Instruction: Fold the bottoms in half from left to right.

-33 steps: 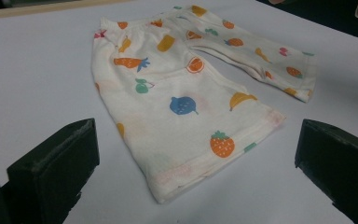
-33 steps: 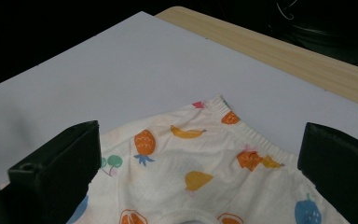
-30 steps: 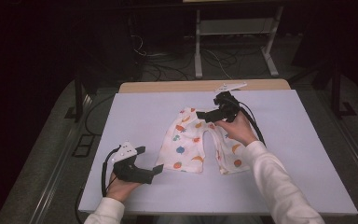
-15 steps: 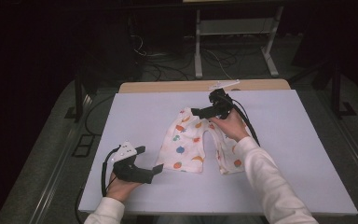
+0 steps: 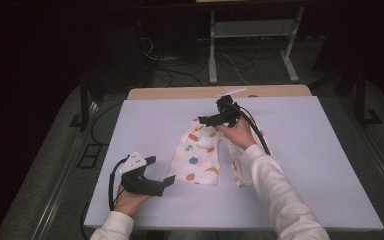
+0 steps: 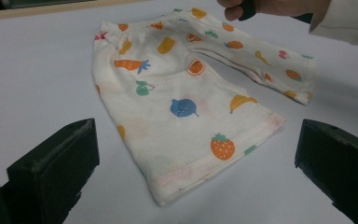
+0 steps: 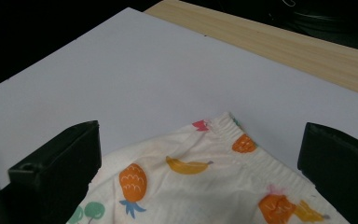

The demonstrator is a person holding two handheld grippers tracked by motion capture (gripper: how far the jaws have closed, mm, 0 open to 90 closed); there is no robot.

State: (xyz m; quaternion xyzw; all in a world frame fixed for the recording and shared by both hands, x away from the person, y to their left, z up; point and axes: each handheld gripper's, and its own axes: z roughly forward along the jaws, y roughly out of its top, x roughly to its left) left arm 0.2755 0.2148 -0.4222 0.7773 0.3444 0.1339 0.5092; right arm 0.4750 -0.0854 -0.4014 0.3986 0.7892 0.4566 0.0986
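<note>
Lying flat on white table (image 5: 330,150), fruit-print shorts (image 5: 200,155)

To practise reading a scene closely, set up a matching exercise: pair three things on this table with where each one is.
Column one:
1. white fruit-print cotton shorts
2. left gripper
3. right gripper

Column two:
A. over the waistband, at the far end
B. spread flat on the pale board
C. by the near leg hem, jaws apart

Pairs: 1-B, 2-C, 3-A
</note>
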